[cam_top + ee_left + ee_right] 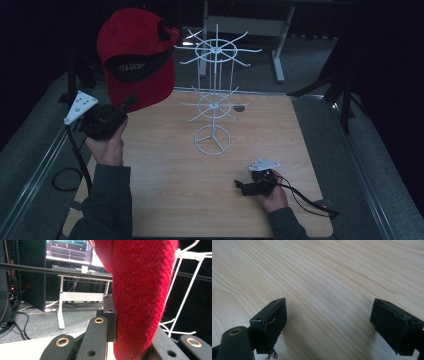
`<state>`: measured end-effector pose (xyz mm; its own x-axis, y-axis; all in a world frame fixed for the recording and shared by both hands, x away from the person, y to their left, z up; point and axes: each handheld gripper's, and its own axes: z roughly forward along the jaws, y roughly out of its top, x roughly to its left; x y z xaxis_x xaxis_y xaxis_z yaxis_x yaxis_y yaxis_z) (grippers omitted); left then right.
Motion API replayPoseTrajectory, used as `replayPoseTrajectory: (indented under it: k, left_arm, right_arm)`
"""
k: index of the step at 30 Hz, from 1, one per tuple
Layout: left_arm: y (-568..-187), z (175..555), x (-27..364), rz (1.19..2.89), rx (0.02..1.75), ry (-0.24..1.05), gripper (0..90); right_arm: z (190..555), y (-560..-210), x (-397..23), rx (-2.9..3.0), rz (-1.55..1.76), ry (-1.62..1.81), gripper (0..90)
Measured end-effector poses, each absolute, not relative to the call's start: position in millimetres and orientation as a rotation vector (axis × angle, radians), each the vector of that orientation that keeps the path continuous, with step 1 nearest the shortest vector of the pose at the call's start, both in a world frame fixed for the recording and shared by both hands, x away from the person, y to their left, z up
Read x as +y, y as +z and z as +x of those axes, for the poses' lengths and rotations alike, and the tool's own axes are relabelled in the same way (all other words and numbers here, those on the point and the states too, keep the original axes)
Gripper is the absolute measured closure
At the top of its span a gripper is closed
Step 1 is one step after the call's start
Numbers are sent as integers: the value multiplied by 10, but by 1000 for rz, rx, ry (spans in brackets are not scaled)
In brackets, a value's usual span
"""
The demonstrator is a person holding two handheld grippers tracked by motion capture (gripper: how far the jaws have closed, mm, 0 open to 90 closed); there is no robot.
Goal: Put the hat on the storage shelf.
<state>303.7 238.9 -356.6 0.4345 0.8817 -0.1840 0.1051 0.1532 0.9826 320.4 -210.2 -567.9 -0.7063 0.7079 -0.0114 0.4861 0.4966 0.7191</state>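
right claw [239,186] spread wide, grasping nothing, low over bare bench [324,277] near front edge | left claw [129,102] clenched on red cap [136,57] at its lower edge, cap raised above bench's far-left corner | white wire rack [214,95] beside cap, apart

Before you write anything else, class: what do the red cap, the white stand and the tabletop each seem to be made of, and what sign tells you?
Red cap: fabric, probably wool-like or brushed; its surface looks fuzzy and matte between the left gripper's jaws.
White stand: thin wire, likely metal painted white; slim rods and rings, smooth finish.
Tabletop: pale wood or wood-look laminate; flowing grain lines, smooth surface.
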Motion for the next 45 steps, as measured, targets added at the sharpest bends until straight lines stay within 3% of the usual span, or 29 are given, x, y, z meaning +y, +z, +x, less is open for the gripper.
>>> replayPoseTrajectory:
  k: [33, 45]
  left_arm:
    - [-3943, 3020, 2224, 1377, 1006, 686, 854]
    - [-4249, 3045, 2137, 1419, 1040, 637, 851]
  right_arm:
    - [3206, -5679, -2104, 2440, 1002, 1025, 136]
    - [3206, -5680, -2103, 2439, 1002, 1026, 136]
